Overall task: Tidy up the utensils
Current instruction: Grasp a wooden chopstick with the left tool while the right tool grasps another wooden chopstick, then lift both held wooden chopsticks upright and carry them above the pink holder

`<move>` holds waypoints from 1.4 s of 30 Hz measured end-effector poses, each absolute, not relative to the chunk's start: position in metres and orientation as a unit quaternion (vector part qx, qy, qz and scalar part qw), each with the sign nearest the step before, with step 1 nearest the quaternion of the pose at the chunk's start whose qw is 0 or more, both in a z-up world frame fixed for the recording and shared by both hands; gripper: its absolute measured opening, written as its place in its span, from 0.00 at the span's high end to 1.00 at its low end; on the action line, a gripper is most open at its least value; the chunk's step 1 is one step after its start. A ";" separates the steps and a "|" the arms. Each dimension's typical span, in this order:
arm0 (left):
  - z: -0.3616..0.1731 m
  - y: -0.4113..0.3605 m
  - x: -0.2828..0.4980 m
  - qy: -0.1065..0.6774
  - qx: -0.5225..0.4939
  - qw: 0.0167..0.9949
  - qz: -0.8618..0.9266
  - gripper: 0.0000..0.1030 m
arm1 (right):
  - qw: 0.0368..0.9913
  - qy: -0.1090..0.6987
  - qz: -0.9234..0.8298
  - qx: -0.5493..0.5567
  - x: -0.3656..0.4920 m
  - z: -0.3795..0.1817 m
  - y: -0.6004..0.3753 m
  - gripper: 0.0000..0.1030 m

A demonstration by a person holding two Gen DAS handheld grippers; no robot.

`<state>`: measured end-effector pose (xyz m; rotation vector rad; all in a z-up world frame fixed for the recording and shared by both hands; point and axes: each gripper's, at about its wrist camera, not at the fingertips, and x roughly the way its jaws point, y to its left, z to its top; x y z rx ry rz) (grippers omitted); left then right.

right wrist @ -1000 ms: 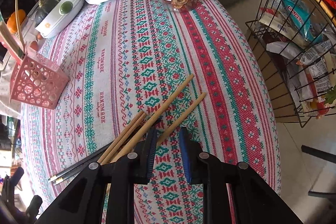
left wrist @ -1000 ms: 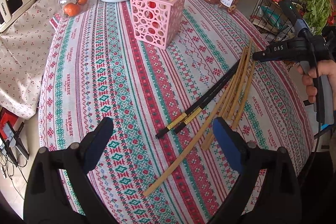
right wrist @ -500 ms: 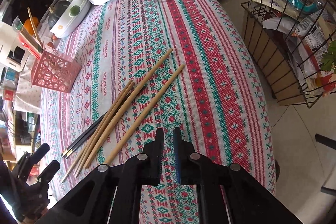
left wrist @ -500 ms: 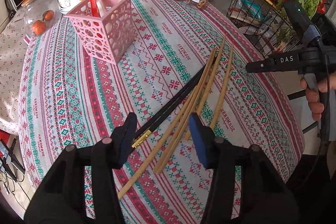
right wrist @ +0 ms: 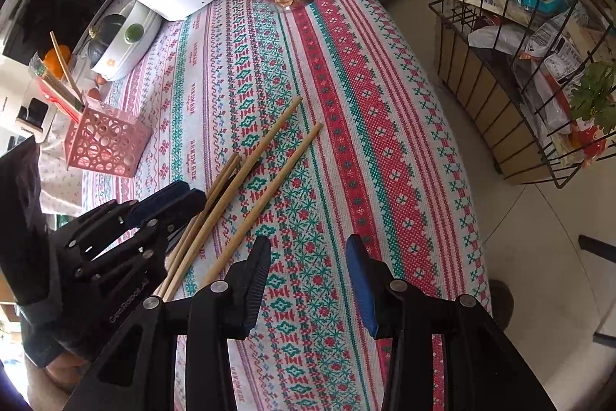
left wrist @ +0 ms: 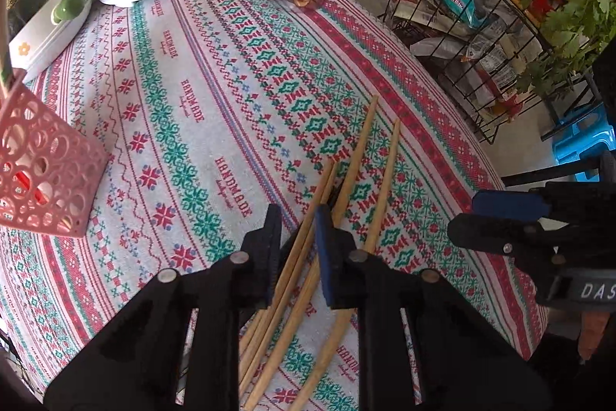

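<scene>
The left gripper (left wrist: 296, 237) has just been closing its fingers, now narrow around two wooden chopsticks (left wrist: 308, 237) of the bundle at lower centre of the left wrist view; whether the pads press them I cannot tell. The right gripper (right wrist: 308, 280) has been opening, its fingers partly spread over bare patterned counter (right wrist: 346, 110), nothing between them. The pink basket (left wrist: 42, 176) sits at the left edge.

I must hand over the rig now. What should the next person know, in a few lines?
Left gripper: jaws have just been closing around the wooden chopsticks on the tablecloth; whether the pads already press is unclear.
Right gripper: jaws have just been opening, nothing between them.
Done: pink basket already holds some utensils.
Left: carry the loose chopsticks to the basket.
</scene>
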<state>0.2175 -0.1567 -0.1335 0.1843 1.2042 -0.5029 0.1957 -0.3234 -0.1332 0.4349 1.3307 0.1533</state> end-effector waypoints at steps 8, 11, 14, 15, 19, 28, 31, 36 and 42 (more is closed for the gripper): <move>-0.141 -0.176 0.232 0.563 0.108 0.791 -0.214 0.84 | 0.766 0.607 0.074 0.200 0.194 -0.128 -0.326 0.60; -0.141 -0.174 0.236 0.564 0.102 0.794 -0.204 0.88 | 0.764 0.609 0.066 0.201 0.194 -0.131 -0.329 0.59; -0.135 -0.166 0.233 0.558 0.094 0.799 -0.202 0.90 | 0.762 0.612 0.060 0.204 0.194 -0.135 -0.332 0.59; -0.132 -0.162 0.231 0.555 0.088 0.801 -0.206 0.90 | 0.761 0.613 0.059 0.204 0.195 -0.136 -0.333 0.59; -0.108 -0.144 0.214 0.540 0.069 0.809 -0.220 0.91 | 0.762 0.610 0.057 0.210 0.198 -0.138 -0.333 0.59; -0.057 -0.073 0.162 0.503 0.048 0.834 -0.222 0.91 | 0.771 0.581 0.064 0.254 0.220 -0.141 -0.326 0.59; -0.047 -0.044 0.142 0.493 0.045 0.841 -0.217 0.91 | 0.767 0.577 0.049 0.276 0.228 -0.148 -0.325 0.59; -0.050 -0.006 0.120 0.497 0.013 0.843 -0.207 0.91 | 0.778 0.581 0.026 0.238 0.240 -0.152 -0.302 0.63; -0.060 0.019 0.116 0.504 -0.031 0.842 -0.188 0.91 | 0.798 0.595 -0.041 0.079 0.247 -0.148 -0.249 0.69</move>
